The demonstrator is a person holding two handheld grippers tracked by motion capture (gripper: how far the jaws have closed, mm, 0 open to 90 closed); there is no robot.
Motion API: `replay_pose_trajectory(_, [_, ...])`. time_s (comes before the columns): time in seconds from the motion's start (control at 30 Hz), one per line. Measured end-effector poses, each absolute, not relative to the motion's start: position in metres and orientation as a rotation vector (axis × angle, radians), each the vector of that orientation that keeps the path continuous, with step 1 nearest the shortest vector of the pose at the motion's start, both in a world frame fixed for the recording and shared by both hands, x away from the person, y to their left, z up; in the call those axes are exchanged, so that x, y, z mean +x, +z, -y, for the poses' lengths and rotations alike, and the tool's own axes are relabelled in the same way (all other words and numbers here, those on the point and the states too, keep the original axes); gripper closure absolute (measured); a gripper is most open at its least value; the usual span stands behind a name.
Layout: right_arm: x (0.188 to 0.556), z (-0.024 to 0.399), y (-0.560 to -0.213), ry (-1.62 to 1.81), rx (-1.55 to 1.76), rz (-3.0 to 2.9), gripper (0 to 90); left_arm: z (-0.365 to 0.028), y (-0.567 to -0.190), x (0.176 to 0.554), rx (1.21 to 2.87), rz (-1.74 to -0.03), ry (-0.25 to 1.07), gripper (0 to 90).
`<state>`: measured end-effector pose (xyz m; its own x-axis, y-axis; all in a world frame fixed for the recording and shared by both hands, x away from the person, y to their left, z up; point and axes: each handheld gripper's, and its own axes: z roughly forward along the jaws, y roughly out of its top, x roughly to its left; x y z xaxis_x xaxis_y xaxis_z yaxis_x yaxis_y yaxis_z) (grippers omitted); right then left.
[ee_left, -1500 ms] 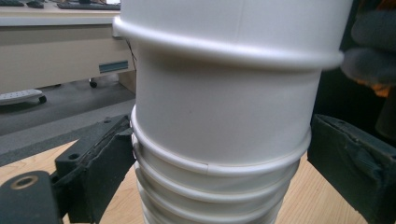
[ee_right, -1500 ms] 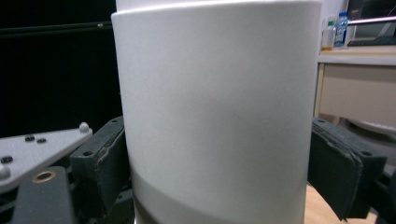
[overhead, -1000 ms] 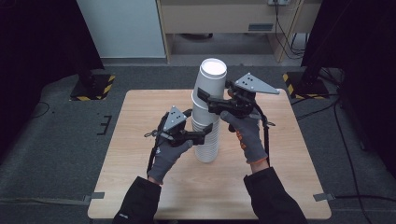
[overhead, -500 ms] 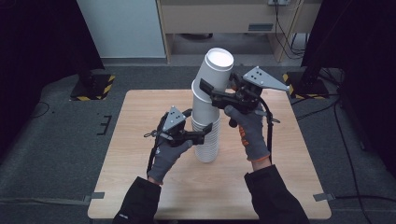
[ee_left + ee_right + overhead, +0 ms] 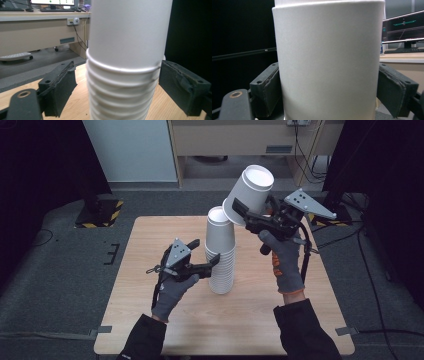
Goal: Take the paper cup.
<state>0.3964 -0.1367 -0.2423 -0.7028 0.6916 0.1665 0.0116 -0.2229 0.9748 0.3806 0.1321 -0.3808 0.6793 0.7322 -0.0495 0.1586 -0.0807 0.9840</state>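
The paper cup is sitting clamped between the pads of the right tool, up in the air and tilted, above and to the right of the stack of paper cups and clear of it. It is white, smooth and matt, a tapering cylinder with a rolled rim, upside down with its flat base uppermost; in the right gripper view its wall is pressing against both black, rough-edged pads. The stack is standing upright near the middle of the table, its rolled rims forming close ridges down the lower half. The left tool is sitting around that lower half; its jaws have just been closing a little, yet in the left gripper view a gap is showing at the left pad, so it is standing open with the stack between the jaws. The table is pale wood with a fine grain and rounded corners. It is standing on grey carpet, with a light wooden desk beyond and dark screens at the sides.
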Motion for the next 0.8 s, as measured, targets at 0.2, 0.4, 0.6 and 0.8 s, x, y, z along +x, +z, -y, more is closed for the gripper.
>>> replay_pose_trajectory(0.2, [0.393, 0.152, -0.247, 1.961, 0.878, -1.563, 15.9, -0.147, -0.383, 0.374, 1.594, -0.762, 0.569, 15.1])
replay_pose_trajectory(0.4, [0.386, 0.169, -0.258, 1.94, 0.922, -1.557, 15.9, -0.16, -0.392, 0.365, 1.589, -0.767, 0.587, 17.4])
replay_pose_trajectory(0.6, [0.379, 0.183, -0.271, 1.936, 0.972, -1.541, 15.9, -0.165, -0.401, 0.36, 1.591, -0.784, 0.582, 18.0])
replay_pose_trajectory(0.8, [0.374, 0.199, -0.29, 1.952, 1.043, -1.515, 15.9, -0.167, -0.409, 0.356, 1.594, -0.793, 0.578, 18.0])
